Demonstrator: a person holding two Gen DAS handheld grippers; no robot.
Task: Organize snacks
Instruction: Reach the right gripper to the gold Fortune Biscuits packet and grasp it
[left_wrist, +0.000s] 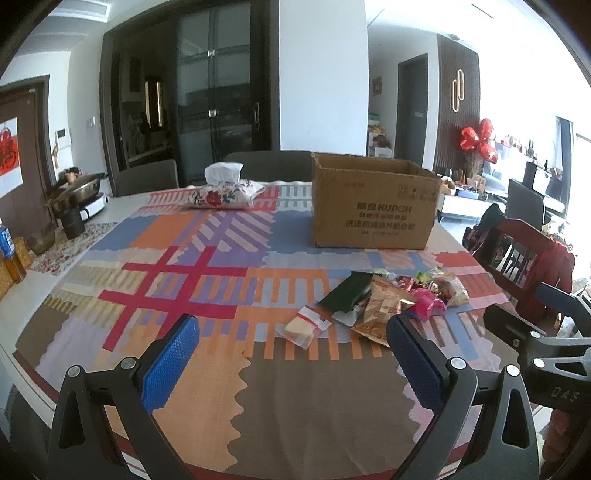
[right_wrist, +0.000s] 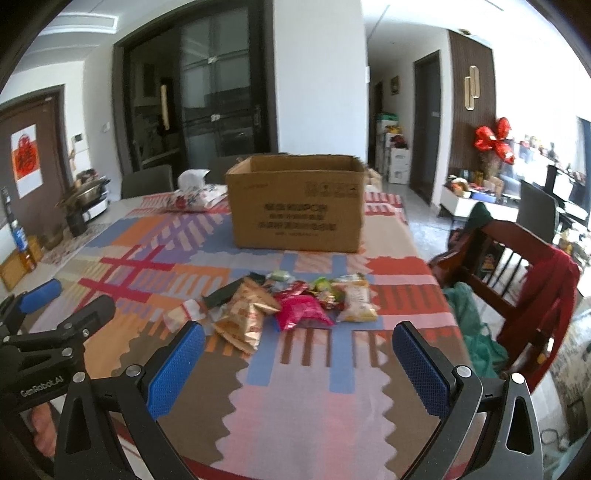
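A pile of snack packets (left_wrist: 384, 302) lies on the patterned tablecloth, also in the right wrist view (right_wrist: 288, 306): a pink packet (right_wrist: 301, 312), a tan packet (right_wrist: 243, 317), a dark green packet (left_wrist: 345, 295), a clear wrapped snack (left_wrist: 304, 325) and a yellow packet (right_wrist: 356, 301). An open cardboard box (left_wrist: 373, 203) stands behind the pile, also in the right wrist view (right_wrist: 295, 203). My left gripper (left_wrist: 291, 336) is open and empty, near the pile's left side. My right gripper (right_wrist: 297, 341) is open and empty, just short of the pile.
A floral tissue box (left_wrist: 225, 192) lies at the far side of the table. A pot on a cooker (left_wrist: 79, 192), a dark cup (left_wrist: 72, 221) and a bottle (left_wrist: 9, 251) stand at the left. A wooden chair (right_wrist: 517, 266) with red cloth is at the right.
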